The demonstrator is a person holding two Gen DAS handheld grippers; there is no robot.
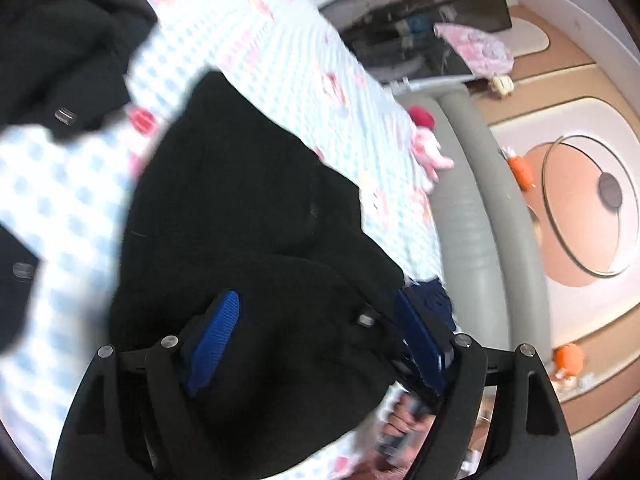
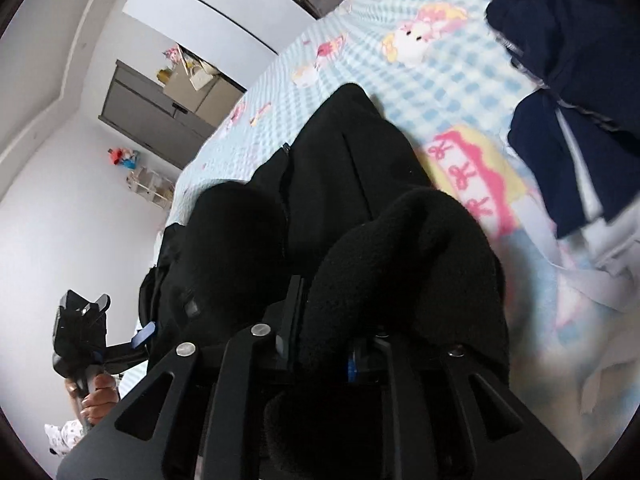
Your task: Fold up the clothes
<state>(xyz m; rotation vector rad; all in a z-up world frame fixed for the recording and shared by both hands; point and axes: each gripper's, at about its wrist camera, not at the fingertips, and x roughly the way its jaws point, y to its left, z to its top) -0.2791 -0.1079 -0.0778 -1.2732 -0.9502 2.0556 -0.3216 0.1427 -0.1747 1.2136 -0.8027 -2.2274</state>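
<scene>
A black fleece garment [image 1: 248, 208] lies across the blue-and-white checked bedsheet [image 1: 72, 184]. My left gripper [image 1: 320, 336] hovers over its near end, blue pads [image 1: 216, 340] wide apart and pressing on nothing, so it is open. In the right wrist view the same garment [image 2: 340, 168] stretches away from me. A thick bunch of it [image 2: 408, 248] is pinched in my right gripper [image 2: 332, 312] and drapes over the right finger, hiding that fingertip. The left gripper [image 2: 84, 320] shows at lower left, carried by a hand [image 2: 98, 396].
A dark navy garment [image 2: 568, 88] lies crumpled on the sheet at upper right, seen also as a dark heap [image 1: 60, 40] at upper left. The grey padded bed edge [image 1: 472, 208] runs beside the black garment. Beyond it stands a round glass table [image 1: 588, 208]. A grey cabinet [image 2: 148, 112] stands by the wall.
</scene>
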